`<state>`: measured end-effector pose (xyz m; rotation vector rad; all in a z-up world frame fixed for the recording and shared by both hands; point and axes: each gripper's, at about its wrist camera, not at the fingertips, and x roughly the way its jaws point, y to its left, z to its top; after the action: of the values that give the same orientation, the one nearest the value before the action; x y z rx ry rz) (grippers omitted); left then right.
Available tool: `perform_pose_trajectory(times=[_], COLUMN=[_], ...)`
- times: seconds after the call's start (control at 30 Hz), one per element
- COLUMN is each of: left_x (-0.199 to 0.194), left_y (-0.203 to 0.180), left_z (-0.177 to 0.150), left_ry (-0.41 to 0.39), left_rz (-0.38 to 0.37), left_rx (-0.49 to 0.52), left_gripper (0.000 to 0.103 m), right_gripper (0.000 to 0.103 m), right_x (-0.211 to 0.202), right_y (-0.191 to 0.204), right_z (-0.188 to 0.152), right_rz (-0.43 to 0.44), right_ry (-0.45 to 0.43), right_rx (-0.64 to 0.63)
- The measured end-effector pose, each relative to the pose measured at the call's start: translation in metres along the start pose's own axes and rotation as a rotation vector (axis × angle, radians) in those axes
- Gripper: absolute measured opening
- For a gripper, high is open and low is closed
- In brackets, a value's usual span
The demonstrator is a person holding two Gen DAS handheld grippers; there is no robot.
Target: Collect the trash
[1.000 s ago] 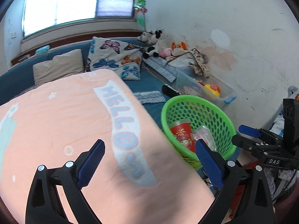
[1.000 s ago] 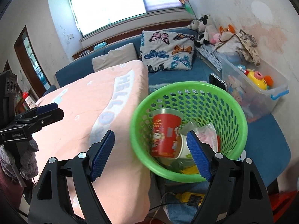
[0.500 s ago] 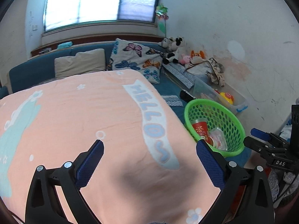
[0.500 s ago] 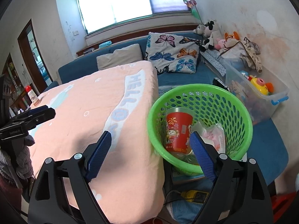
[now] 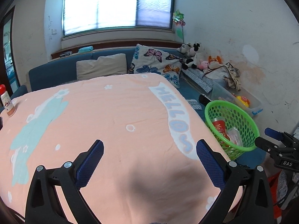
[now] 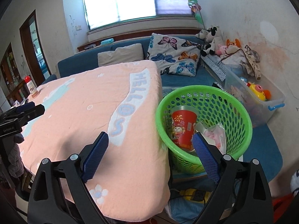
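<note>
A green mesh basket stands right of the table; it also shows in the left wrist view. In it lie a red paper cup and a clear plastic wrapper. My left gripper is open and empty above the pink "HELLO" cloth. My right gripper is open and empty over the table's right edge, beside the basket. A small red-capped bottle stands at the table's far left; it also shows in the right wrist view.
A blue sofa with a butterfly pillow and a beige pillow runs behind. A clear toy bin and plush toys line the right wall. A yellow device and cables lie on the floor.
Both grippers have pulled back and up from the basket. The left view has swung left, so more of the table and the bottle show. Both stayed open.
</note>
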<state>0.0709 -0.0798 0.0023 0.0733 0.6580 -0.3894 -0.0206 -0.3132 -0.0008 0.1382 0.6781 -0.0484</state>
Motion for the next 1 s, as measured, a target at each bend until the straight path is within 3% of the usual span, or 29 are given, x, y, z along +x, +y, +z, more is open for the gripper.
perform_pose_trajectory(times=[0.47, 1.0], left_x=[-0.014, -0.019], left_y=[0.020, 0.022], left_z=[-0.020, -0.029], left_ry=[-0.011, -0.010], left_rz=[0.094, 0.153], left_rx=[-0.038, -0.063], left_gripper=[0.096, 0.096], right_gripper=[0.093, 0.094], right_x=[-0.004, 0.004], right_y=[0.019, 0.030], right_z=[-0.004, -0.010], right_rz=[-0.016, -0.044], right_ry=[-0.003, 0.000], right_rx=[-0.027, -0.035])
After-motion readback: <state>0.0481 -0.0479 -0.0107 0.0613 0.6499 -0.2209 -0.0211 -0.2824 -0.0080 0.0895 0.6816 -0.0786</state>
